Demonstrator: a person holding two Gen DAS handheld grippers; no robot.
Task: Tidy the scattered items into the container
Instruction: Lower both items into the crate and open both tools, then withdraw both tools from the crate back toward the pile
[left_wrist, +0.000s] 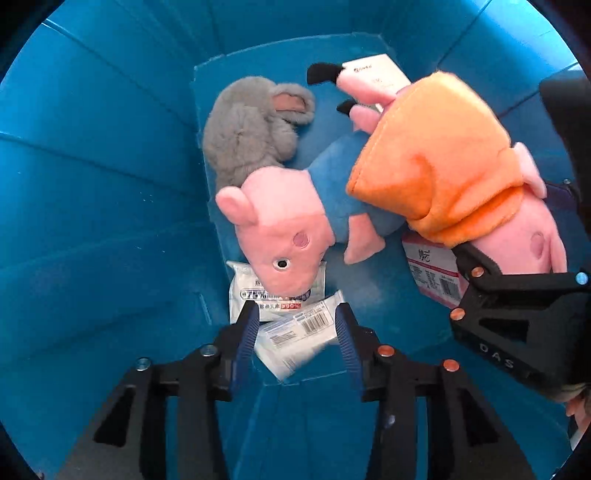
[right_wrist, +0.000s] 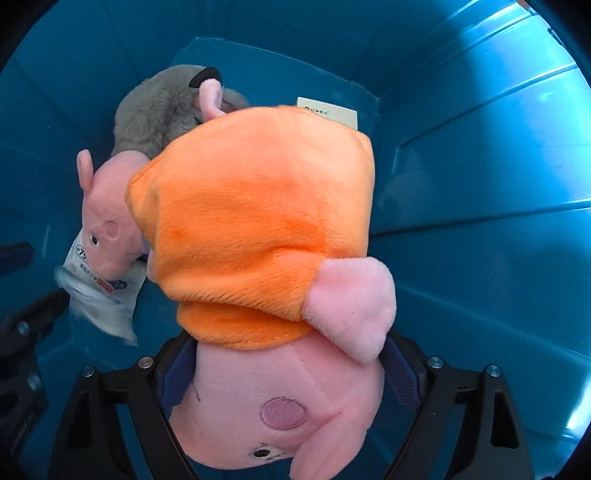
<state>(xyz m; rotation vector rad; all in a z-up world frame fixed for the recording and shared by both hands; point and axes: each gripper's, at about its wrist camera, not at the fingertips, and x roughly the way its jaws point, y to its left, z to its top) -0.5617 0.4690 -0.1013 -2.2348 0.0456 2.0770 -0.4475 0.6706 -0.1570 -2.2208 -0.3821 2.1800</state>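
Observation:
Both grippers are inside the blue container. My left gripper is open; a blurred white wipes packet sits between its fingers, apparently loose. My right gripper is shut on the head of a pink pig plush in an orange dress, holding it over the container floor; it also shows in the left wrist view. On the floor lie a pig plush in blue, a grey plush and another wipes packet.
A pink-and-white packet lies under the orange-dressed pig. A white card lies at the far end of the floor. The container's blue walls rise all around both grippers.

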